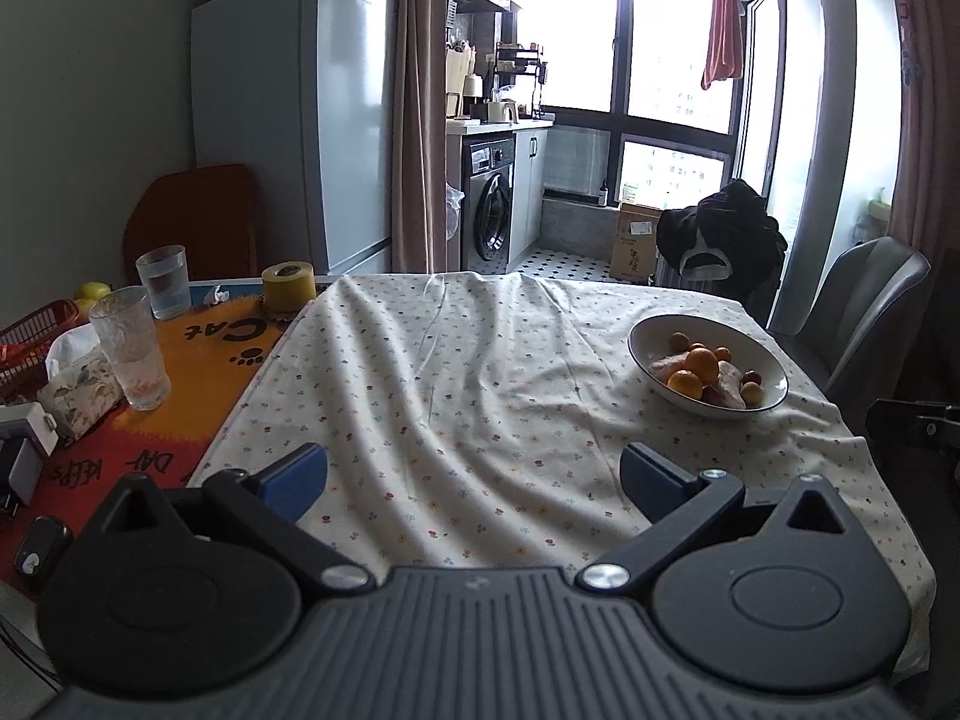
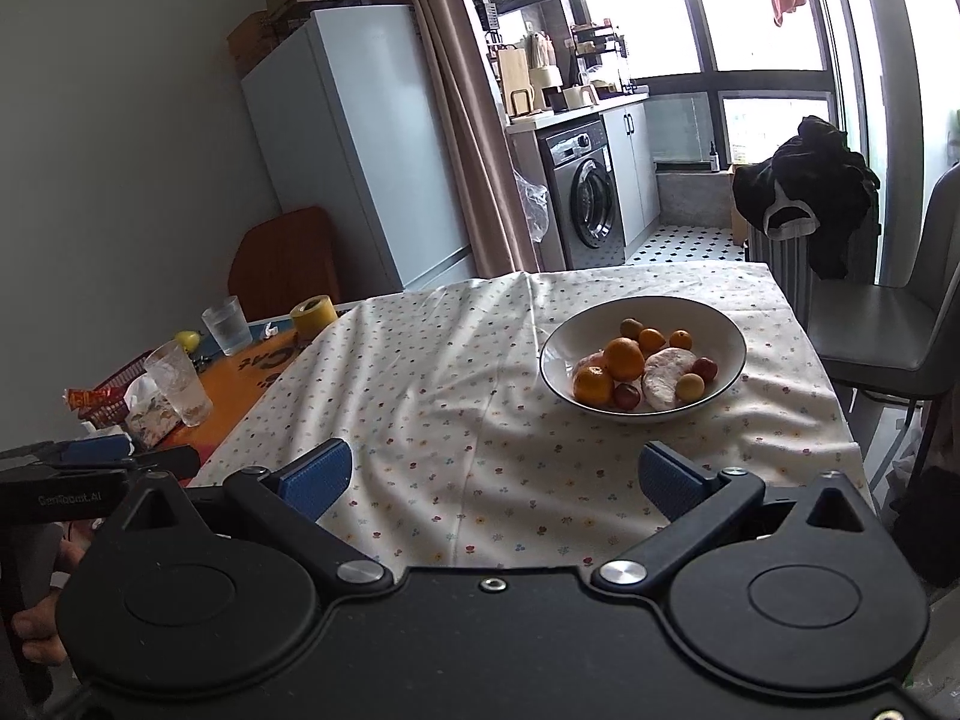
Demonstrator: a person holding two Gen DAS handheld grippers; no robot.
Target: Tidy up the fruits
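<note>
While both empty, fruit bowl [image 2: 708,324] untouched.

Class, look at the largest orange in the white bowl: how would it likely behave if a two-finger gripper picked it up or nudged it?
The largest orange looks round and smooth, so it would probably roll if nudged. It sits atop other fruit in the white bowl, so lifting it may shift neighbours. Its skin looks firm, so it is likely not fragile, though a curved surface could slip between flat pads.

I am facing a table [image 1: 180,360] bearing a wrinkled flowered cloth [image 1: 450,390]; lying on it are a fruit bowl [image 2: 643,354], two glasses [image 1: 132,354], a tape roll [image 1: 289,288] and a tissue box [image 1: 78,390].
</note>
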